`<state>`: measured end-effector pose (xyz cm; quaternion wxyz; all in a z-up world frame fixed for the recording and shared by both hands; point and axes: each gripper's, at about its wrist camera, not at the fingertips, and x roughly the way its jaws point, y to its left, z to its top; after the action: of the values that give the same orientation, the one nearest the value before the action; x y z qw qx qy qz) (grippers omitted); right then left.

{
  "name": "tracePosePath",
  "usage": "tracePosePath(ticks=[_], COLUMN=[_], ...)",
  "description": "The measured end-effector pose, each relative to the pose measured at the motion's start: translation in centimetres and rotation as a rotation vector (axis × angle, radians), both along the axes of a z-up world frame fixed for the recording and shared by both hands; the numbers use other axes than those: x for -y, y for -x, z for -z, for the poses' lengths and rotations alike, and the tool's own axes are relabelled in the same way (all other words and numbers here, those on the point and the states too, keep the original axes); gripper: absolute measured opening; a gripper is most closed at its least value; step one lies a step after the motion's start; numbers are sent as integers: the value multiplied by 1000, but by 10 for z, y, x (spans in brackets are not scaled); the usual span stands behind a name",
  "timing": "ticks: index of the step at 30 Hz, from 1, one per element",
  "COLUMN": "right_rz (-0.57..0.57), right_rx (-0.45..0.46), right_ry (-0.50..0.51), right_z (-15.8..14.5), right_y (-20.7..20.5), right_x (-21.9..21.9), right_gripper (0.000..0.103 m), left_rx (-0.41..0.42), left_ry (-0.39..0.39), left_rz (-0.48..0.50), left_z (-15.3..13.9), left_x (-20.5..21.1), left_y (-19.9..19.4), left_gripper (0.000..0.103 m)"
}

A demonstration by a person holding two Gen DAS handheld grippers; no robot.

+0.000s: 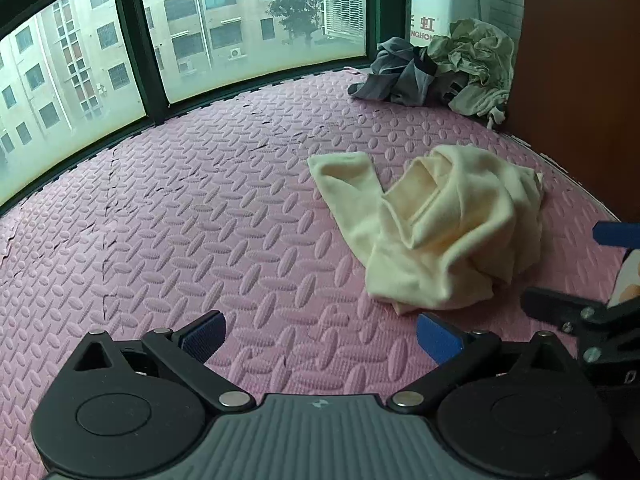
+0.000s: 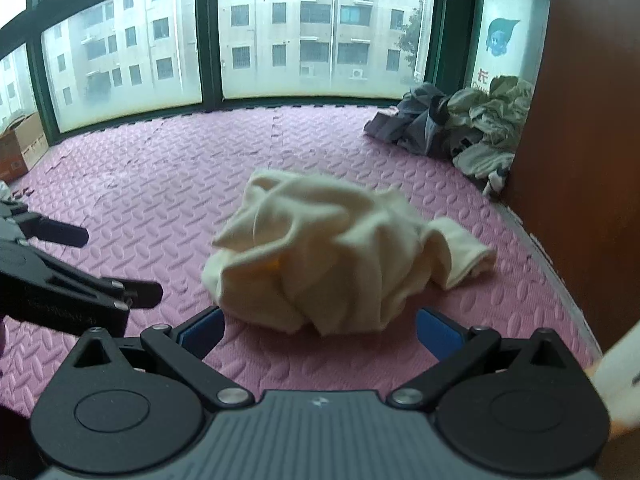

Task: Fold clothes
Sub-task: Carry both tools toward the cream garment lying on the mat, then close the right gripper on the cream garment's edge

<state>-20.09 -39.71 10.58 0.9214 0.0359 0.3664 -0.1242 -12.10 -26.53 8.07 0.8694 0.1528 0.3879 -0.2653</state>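
Pink foam mat (image 1: 200, 220), crumpled cream garment (image 1: 436, 232), sleeve windowward; both grippers (image 1: 320, 338) (image 2: 318, 334) wide, empty.

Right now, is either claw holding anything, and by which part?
Nothing is held. The left claw and right claw are both open, and the crumpled cream garment lies loose on the pink mat.

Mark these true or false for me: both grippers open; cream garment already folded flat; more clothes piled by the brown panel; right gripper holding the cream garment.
1. Both the left gripper and the right gripper are open. True.
2. The cream garment lies folded flat. False: it sits crumpled in a heap on the pink mat.
3. A pile of clothes lies beside the brown panel. True.
4. The right gripper holds the cream garment. False: its fingers are spread, gripping nothing.
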Motion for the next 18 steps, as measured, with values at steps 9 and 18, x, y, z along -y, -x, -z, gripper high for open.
tracePosePath(ticks=[9,18], right_rz=[9,10], right_rx=[46,47], right_ry=[33,52], right_z=[-21,-26], right_y=[-30,-70], right_x=[15,26], right_gripper=[103,99], left_rx=[-10,-23], left_ry=[-4,-7], left_rz=[-27,-29], left_z=[1,5], left_x=[3,10], left_y=[-22,-37], left_gripper=[103,103])
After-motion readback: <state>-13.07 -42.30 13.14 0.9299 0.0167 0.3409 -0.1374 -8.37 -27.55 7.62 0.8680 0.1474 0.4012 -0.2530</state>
